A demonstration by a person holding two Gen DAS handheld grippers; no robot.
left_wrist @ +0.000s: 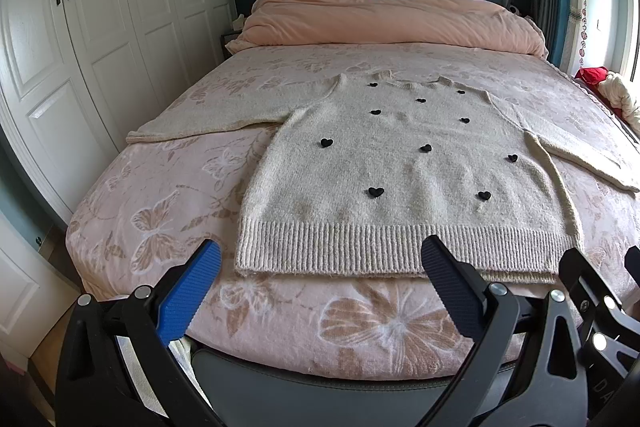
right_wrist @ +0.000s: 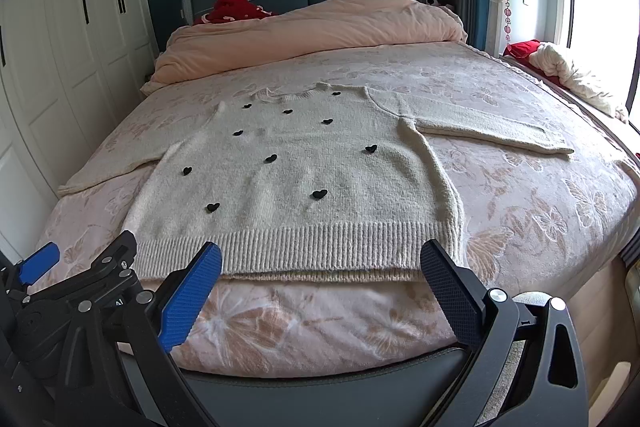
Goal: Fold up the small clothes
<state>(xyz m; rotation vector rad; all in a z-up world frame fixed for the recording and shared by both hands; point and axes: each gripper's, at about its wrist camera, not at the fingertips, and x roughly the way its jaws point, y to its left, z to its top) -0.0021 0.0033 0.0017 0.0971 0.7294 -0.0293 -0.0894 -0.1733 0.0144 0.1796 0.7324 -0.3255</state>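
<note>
Spread hand-held gripper [left_wrist: 322, 263] before sweater hem [left_wrist: 360, 247]

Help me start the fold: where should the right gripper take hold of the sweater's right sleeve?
Judging by the pose, grip the right sleeve at its cuff, coming from the bed's right edge. It lies flat, stretched sideways from the sweater, its free end clear. The right gripper is open near the hem.
</note>
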